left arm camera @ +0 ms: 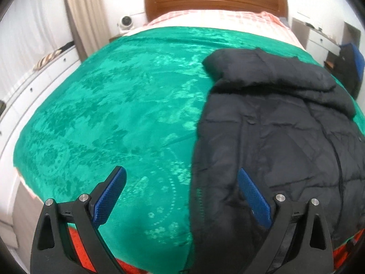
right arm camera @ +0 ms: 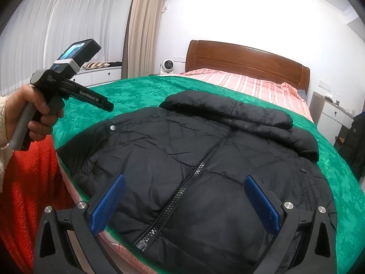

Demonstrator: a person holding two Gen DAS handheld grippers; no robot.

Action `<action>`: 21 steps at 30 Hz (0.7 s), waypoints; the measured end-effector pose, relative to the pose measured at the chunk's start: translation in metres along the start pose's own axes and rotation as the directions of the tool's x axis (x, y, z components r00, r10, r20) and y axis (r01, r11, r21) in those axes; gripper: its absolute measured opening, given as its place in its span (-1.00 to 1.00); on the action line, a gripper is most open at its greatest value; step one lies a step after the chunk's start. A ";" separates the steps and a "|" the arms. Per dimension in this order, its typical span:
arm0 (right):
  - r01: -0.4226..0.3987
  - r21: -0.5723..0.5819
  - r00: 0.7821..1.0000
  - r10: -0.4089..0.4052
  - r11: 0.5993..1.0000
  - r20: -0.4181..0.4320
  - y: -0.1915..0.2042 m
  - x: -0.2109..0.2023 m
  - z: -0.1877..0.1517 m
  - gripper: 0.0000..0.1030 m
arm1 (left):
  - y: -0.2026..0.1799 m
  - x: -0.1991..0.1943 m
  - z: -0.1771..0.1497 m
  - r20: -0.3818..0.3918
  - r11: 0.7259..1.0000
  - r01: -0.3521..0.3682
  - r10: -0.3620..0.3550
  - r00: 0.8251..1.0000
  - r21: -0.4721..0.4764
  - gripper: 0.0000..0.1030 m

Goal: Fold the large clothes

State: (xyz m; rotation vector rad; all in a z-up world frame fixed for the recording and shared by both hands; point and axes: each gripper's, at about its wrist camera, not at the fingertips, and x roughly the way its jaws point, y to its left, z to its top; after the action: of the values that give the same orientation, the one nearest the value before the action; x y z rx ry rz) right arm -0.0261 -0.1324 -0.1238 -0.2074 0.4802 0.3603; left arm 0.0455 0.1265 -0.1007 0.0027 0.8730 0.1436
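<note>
Black puffer jacket (right arm camera: 205,164) lies spread on the green patterned blanket (left arm camera: 114,114) covering the near part of the bed, front side up, hem end toward the bed's foot edge and hood end toward the wooden headboard (right arm camera: 246,61). Zipper (right arm camera: 182,191) runs diagonally down the front and appears closed along the length visible in the right wrist view. Snap studs show on both sides of the chest. Hood or collar (right arm camera: 228,109) is folded across the top of the garment as a thick band. In the left wrist view the jacket occupies the right half of the blanket; the left half is bare green. Beyond the blanket, a pink striped sheet (right arm camera: 251,82) reaches up to the headboard. Left gripper (left arm camera: 180,196): jaws spread wide, blue pads (left arm camera: 109,198) holding nothing, one pad over the blanket and the other over the jacket's left edge; contact with the fabric cannot be judged. Right gripper (right arm camera: 184,203): jaws likewise released, wide apart, nothing between the pads, positioned above the lower front of the jacket with the zipper between them. Right wrist view also shows the person's left hand (right arm camera: 29,111), in a cream fleecy sleeve (right arm camera: 5,137), gripping the left tool's handle above the bed's near left corner. Red fleecy fabric (right arm camera: 29,182) is at lower left, beside the bed edge.
</note>
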 end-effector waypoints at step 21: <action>-0.008 0.001 1.000 0.008 1.000 0.013 0.000 -0.004 0.000 0.98 | 0.017 0.008 -0.008 -0.034 0.997 -0.054 0.052 0.998 -0.052 0.91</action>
State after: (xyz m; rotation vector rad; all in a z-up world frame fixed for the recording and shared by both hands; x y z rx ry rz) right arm -0.0290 -0.1335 -0.1221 -0.2023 0.4682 0.3694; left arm 0.0426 0.1434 -0.1109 -0.0257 0.9018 0.2165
